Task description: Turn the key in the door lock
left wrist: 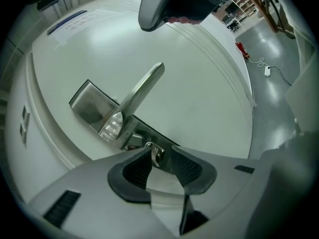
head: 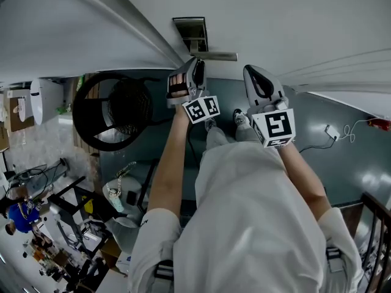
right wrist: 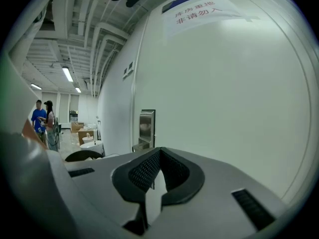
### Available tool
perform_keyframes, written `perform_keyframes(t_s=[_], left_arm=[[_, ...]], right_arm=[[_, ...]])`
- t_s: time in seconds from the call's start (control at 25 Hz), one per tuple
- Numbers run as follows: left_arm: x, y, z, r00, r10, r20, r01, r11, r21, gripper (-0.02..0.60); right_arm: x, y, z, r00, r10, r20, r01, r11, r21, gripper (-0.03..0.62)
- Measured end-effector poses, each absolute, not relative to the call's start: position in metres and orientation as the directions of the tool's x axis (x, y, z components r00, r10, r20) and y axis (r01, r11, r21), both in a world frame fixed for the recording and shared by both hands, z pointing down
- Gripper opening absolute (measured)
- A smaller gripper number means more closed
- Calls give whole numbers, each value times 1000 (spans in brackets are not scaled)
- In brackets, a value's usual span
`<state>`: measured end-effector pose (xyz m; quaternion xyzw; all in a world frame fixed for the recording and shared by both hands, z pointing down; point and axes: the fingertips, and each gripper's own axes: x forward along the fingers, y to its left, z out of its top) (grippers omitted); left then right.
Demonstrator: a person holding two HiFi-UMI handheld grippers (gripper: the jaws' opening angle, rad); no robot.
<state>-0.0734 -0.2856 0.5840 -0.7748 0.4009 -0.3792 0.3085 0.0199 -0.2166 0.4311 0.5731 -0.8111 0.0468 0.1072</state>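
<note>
A small metal key [left wrist: 157, 156] sticks out of the lock below the silver lever handle [left wrist: 142, 91] on the white door [left wrist: 199, 83]. My left gripper [left wrist: 161, 149] is open, its pads standing on either side of the key with a gap showing at the right pad. In the head view the left gripper [head: 194, 63] is at the handle [head: 215, 57], below the steel lock plate [head: 190, 32]. My right gripper [right wrist: 158, 152] is shut with nothing in it. It hangs just off the door, right of the lock plate [right wrist: 146, 126]; the head view shows the right gripper [head: 253, 72] beside the left one.
A paper sign [right wrist: 204, 11] is taped high on the door. A round black chair [head: 113, 112] stands left of the person. A white cable with a plug [head: 333, 132] lies on the floor at the right. Two people [right wrist: 42, 118] stand far down the hall.
</note>
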Motion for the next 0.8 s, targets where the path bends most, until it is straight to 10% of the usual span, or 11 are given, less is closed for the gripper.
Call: perform_keyframes(t_s=[0.32,0.8], left_arm=[[-77,-296,576,392,-863,320,-563,-500,-658,57],[-91,-298,563,456,-862,219,-890,-441,118,83]], right_arm=[[23,-237,420,-304,-931,200,-945,322,63,-8],[5,-230,425,-374,-901,219,-919,392,42,-8]])
